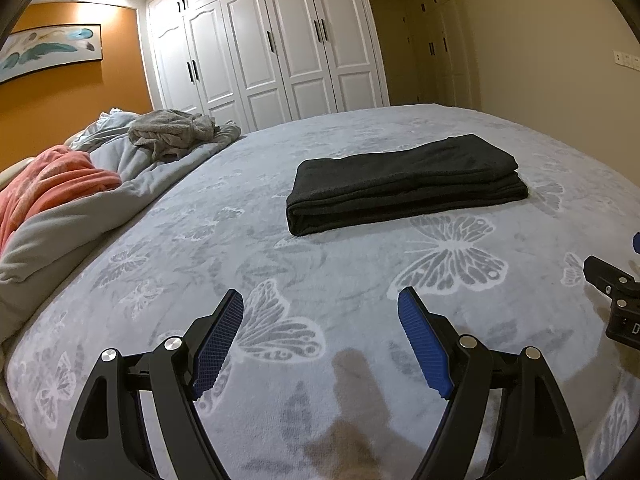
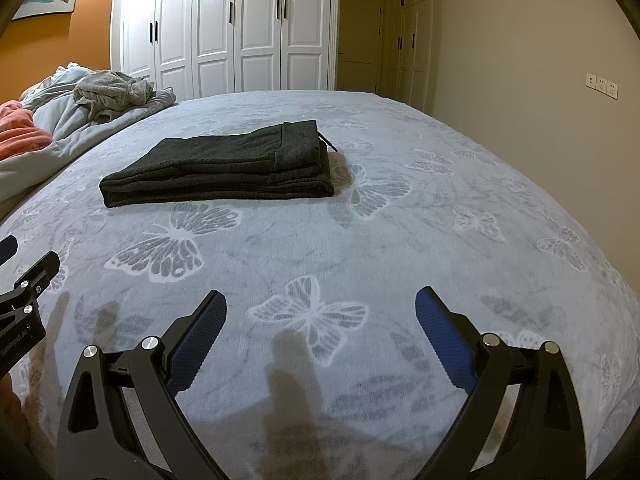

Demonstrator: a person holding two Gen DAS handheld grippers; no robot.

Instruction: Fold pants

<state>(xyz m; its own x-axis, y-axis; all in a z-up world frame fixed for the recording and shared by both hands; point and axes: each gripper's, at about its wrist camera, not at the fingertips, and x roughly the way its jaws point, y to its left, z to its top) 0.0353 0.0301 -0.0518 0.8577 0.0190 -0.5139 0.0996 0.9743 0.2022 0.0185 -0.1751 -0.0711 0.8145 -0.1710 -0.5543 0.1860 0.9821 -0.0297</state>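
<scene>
We see the folded pants point(image 1: 404, 184) lying on the bed point(image 1: 320, 272), well ahead of both grippers. Left of them a heap of bedding point(image 1: 80, 184) lies, and behind the bed stands the wardrobe point(image 1: 264, 44).

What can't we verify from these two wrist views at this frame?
- Pants: underside and inner folds hidden by their own top layers, both views.
- Pants' far edge: hidden behind the stack, left wrist view.
- Drawstring: only a tip shows, right wrist view; absent from the left.
- Bedding pile: cut by the left edge.
- Right gripper: cropped at the left view's edge.
</scene>
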